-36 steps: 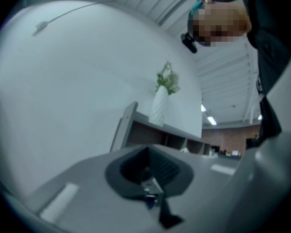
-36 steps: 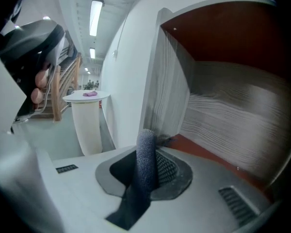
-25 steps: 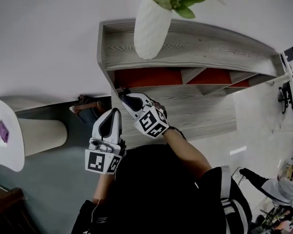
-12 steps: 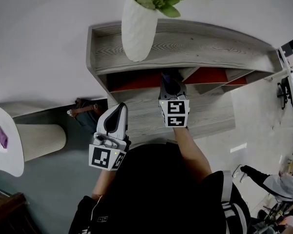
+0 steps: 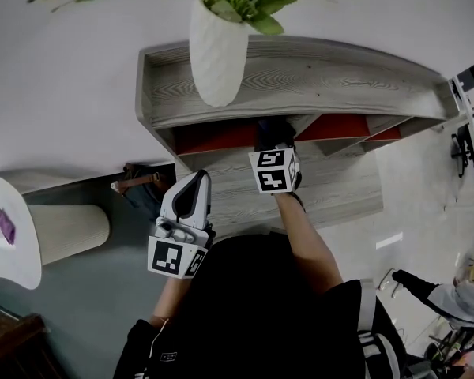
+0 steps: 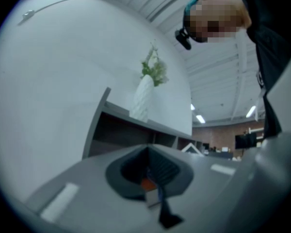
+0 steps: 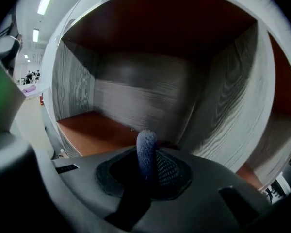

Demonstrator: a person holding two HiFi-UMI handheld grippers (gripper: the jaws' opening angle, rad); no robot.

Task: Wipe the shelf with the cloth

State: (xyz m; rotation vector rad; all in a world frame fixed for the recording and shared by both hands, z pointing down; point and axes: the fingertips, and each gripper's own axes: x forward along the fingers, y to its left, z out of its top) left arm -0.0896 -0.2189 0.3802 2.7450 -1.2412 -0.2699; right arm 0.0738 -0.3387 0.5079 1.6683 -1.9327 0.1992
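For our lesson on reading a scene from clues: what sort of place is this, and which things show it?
Probably an open-plan office or showroom: a wood-grain shelf unit with a white vase of greenery against a plain wall, ceiling strip lights and a screen farther back.

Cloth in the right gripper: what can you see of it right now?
The cloth is dark blue with a fine knit texture. Only a rounded, folded end shows, standing upright out of the right gripper, whose jaws are shut on it. It points into a shelf compartment with a reddish floor; contact with the shelf can't be told.
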